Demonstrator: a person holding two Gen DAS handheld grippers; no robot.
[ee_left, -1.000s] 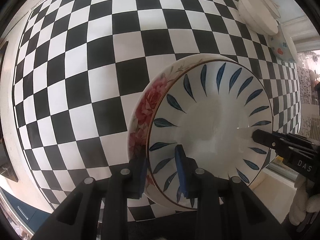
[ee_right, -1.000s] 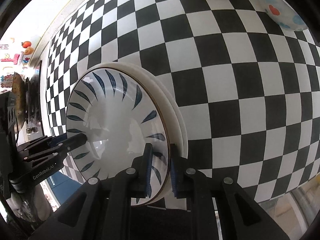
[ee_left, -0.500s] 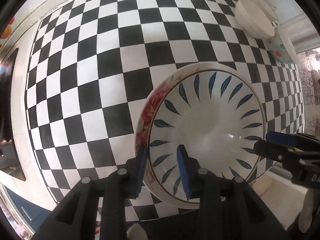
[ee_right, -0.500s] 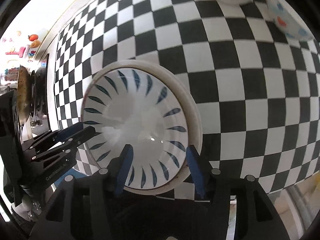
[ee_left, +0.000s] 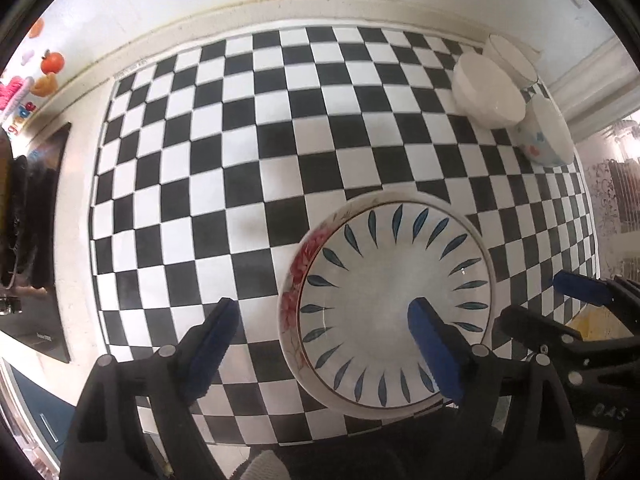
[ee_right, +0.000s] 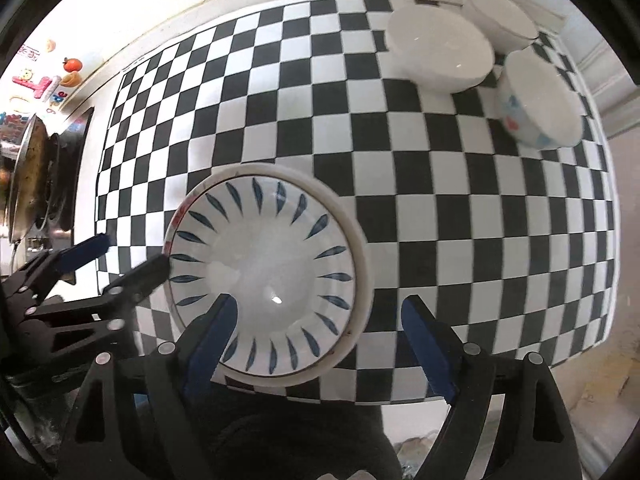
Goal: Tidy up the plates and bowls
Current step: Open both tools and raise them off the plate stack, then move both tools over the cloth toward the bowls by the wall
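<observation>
While the blue-leaf plate (ee_left: 394, 304) rests nested in the floral plate (ee_left: 294, 284) at five o'clock, both the left gripper (ee_left: 324, 322) and right gripper (ee_right: 316, 320) gape released, leaving three bowls (ee_right: 440, 54) unstacked at one o'clock.

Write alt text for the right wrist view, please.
A blue-leaf bowl sits nested in a white dish on a checkered cloth, with the open right gripper above it. Three bowls stand far right.

Blue-leaf bowl (ee_left: 394, 300) nested in rose-patterned bowl (ee_left: 294, 280), upright on checkered cloth (ee_left: 240, 140)
</observation>
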